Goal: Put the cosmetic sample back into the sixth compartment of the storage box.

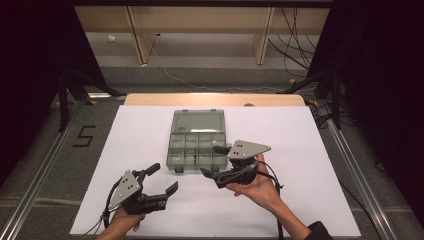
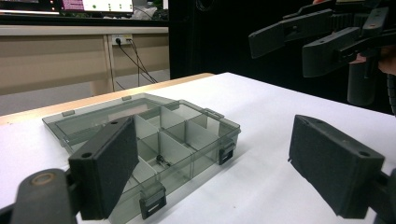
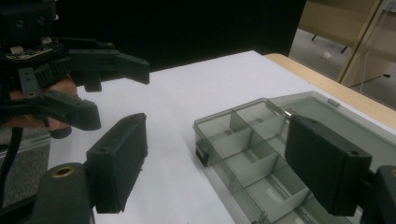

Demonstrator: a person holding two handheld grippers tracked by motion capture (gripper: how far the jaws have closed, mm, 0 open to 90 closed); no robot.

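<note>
A smoky clear compartment box (image 1: pixel 196 150) lies open in the middle of the white table top (image 1: pixel 300 150), its lid (image 1: pixel 197 121) folded flat behind it. A tiny dark item (image 2: pixel 162 160) sits in one near compartment. My left gripper (image 1: pixel 164 178) is open and holds nothing, just in front of the box's front left corner. My right gripper (image 1: pixel 212 161) is open too, at the box's front right corner, one jaw over the right-hand compartments. In the left gripper view the box (image 2: pixel 149 135) lies ahead and the right gripper (image 2: pixel 280 51) hangs at the upper right. The right gripper view has the box (image 3: pixel 252 149) under its right jaw and the left gripper (image 3: pixel 119 95) at the upper left.
A wooden strip (image 1: pixel 215 99) borders the table's far edge. Metal rails (image 1: pixel 45 165) run along both sides on the grey floor, where a "5" (image 1: pixel 84 135) is marked. Desk legs and cables (image 1: pixel 295 40) stand farther back.
</note>
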